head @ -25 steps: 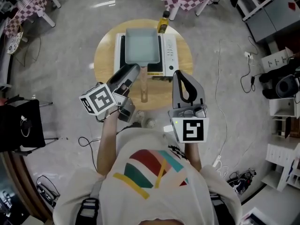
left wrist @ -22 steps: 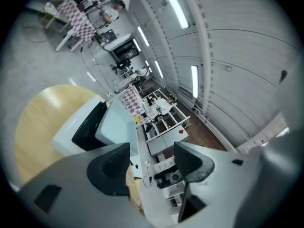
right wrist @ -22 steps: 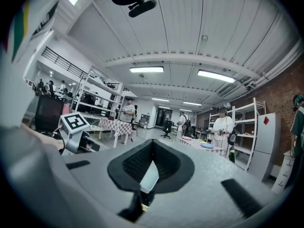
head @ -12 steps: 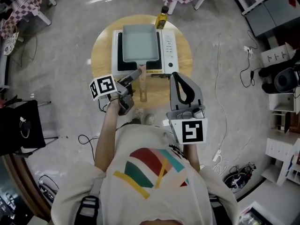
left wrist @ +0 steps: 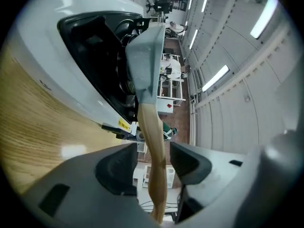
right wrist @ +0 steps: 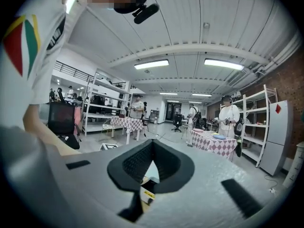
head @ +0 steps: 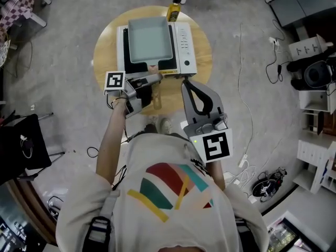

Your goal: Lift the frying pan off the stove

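Saw the frying pan [head: 149, 40] flat on the stove [head: 184, 49], not lifted, with its wooden handle [left wrist: 153, 141] reaching past the near edge of the stove, above the round bench [head: 102, 54]. Found the left hand-held gripper [head: 153, 80] level around this handle, released: had just been closing, pads not pressing, a gap clear on one side. Found the right hand-held gripper [head: 189, 84] clenched on nothing, close to the near right corner of the stove. Noted a bottle [head: 174, 9] at the far rim, and open floor [head: 63, 46] all around the bench.
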Demonstrator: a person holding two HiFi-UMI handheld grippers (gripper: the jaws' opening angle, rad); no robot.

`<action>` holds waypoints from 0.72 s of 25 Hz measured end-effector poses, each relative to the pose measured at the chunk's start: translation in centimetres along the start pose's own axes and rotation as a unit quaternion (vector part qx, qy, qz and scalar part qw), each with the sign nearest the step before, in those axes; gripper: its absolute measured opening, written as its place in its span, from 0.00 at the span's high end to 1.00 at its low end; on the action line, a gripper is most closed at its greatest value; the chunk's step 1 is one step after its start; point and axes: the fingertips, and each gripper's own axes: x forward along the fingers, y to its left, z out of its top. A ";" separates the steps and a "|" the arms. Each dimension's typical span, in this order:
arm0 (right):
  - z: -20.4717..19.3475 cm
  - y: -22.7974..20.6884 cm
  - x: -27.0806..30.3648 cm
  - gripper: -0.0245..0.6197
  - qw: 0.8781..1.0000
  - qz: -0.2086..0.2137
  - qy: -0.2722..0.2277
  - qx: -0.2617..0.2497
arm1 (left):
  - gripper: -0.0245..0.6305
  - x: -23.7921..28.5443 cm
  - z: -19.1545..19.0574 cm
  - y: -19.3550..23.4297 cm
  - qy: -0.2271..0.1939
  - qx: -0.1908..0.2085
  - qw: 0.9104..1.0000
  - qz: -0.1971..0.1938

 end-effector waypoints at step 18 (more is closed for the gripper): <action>-3.0 -1.6 -1.3 0.96 0.997 -0.048 0.047 0.043 | 0.88 3.1 -0.5 -0.2 0.056 -0.047 0.997 -0.036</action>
